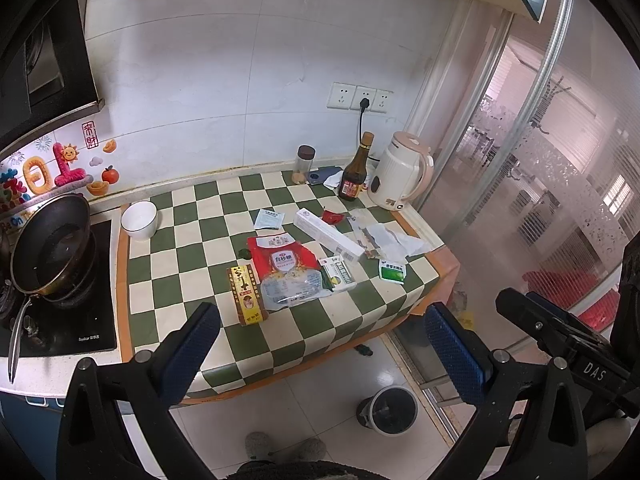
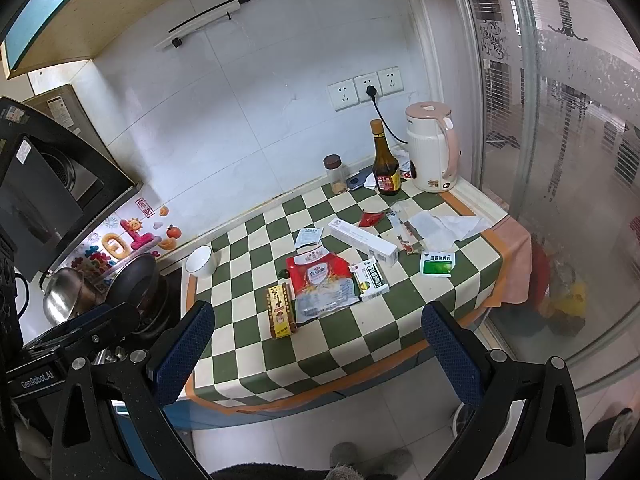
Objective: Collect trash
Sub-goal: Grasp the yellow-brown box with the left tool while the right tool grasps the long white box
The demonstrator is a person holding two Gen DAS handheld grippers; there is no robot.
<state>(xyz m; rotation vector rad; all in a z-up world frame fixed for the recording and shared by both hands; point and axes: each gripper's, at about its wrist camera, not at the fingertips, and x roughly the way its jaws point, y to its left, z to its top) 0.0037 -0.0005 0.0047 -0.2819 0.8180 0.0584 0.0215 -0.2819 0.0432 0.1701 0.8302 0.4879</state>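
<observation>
Trash lies on the green-and-cream checked counter (image 1: 188, 280): a red and clear sugar bag (image 1: 286, 270), a yellow box (image 1: 246, 294), a long white box (image 1: 330, 234), a small green-and-white box (image 1: 338, 274), a green sachet (image 1: 392, 271), a white sachet (image 1: 269, 219), a red wrapper (image 1: 331, 216) and crumpled tissue (image 1: 394, 240). The same items show in the right wrist view, with the sugar bag (image 2: 322, 282) in the middle. A small bin (image 1: 390, 408) stands on the floor below the counter. My left gripper (image 1: 320, 352) and right gripper (image 2: 318, 356) are both open and empty, held short of the counter's front edge.
At the back stand a kettle (image 1: 404, 172), a dark bottle (image 1: 354, 176) and a jar (image 1: 304, 164). A white bowl (image 1: 139, 219) sits near the left, with a wok (image 1: 52, 244) on the stove beside it. A glass door (image 1: 540, 184) is to the right.
</observation>
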